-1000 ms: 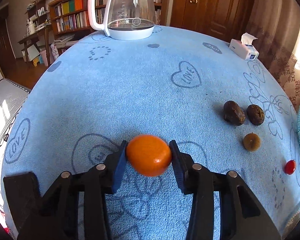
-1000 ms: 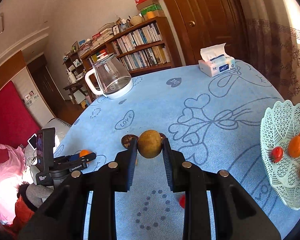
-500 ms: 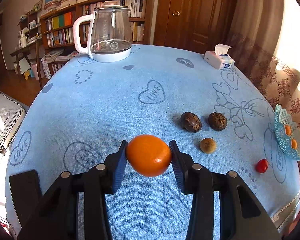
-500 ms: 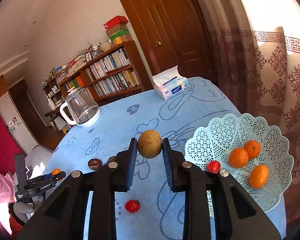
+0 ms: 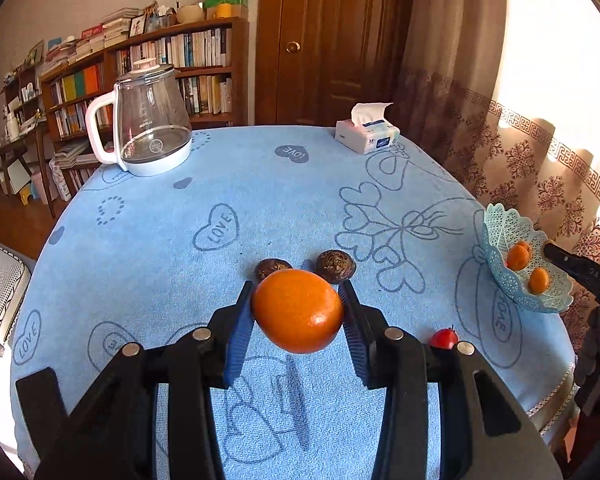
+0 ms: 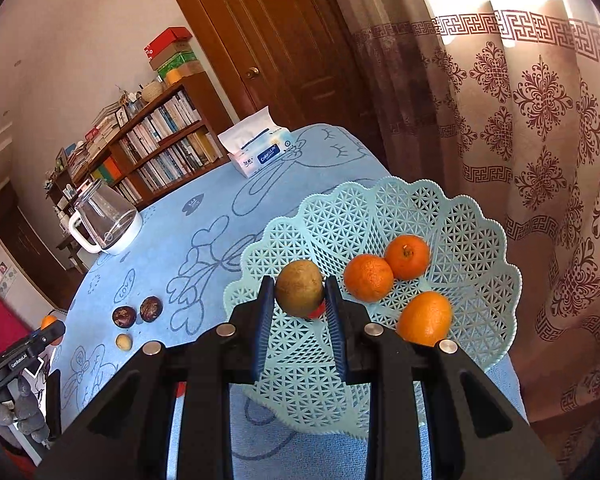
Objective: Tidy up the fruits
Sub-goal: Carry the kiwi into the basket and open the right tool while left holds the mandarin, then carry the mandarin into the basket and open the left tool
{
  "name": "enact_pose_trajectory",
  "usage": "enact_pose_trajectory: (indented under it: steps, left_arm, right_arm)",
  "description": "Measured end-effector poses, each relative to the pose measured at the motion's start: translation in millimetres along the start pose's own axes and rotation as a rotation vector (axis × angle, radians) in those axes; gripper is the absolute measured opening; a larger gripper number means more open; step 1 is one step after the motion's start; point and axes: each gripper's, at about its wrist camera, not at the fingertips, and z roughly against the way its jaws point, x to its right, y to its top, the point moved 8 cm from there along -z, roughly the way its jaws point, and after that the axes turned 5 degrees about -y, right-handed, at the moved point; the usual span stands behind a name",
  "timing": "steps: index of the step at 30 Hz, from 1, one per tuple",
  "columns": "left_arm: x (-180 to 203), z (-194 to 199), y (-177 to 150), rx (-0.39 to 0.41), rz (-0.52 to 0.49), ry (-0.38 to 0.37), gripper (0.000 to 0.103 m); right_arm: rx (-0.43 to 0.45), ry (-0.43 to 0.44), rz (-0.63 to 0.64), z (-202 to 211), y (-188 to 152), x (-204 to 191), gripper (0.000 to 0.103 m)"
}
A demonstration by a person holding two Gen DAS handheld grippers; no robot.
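My left gripper [image 5: 298, 316] is shut on an orange [image 5: 298, 311], held above the blue tablecloth. Two dark brown fruits [image 5: 335, 266] lie just beyond it and a cherry tomato [image 5: 444, 338] lies to its right. My right gripper [image 6: 299, 298] is shut on a tan-brown round fruit [image 6: 299, 288], held over the left part of the pale green lattice basket [image 6: 476, 216]. Three oranges [image 6: 369, 278] lie in the basket, and a red tomato [image 6: 318, 311] peeks out behind the held fruit. The basket also shows at the right in the left wrist view [image 5: 496, 232].
A glass kettle [image 5: 150, 120] stands at the table's far left and a tissue box [image 5: 366, 134] at the far edge. A small yellowish fruit [image 6: 123, 342] lies near the dark fruits [image 6: 138, 312]. Curtains hang close on the right, behind the basket. A bookshelf and door stand beyond the table.
My right gripper has carried the tan fruit rightwards from mid-table to over the basket. My left gripper with the orange has turned and moved right towards the dark fruits and the basket.
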Motion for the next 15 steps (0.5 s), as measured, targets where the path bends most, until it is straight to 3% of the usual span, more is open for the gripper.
enact_pose_trajectory:
  steps: [8,11,15]
  left_arm:
    - [38.8,-7.9,8.5,-0.011,-0.063,-0.040,0.042]
    - [52.8,-11.2,10.0,-0.017,-0.087,-0.056,0.042]
    - [70.6,-16.0,13.0,-0.023,-0.119,-0.078,0.042]
  right_arm:
    - [-0.008,0.006,-0.018,-2.2,-3.9,9.7,0.027]
    - [0.001,0.006,-0.037,0.5,-2.8,13.9,0.036]
    - [0.035,-0.004,-0.074,7.4,2.8,24.4,0.039]
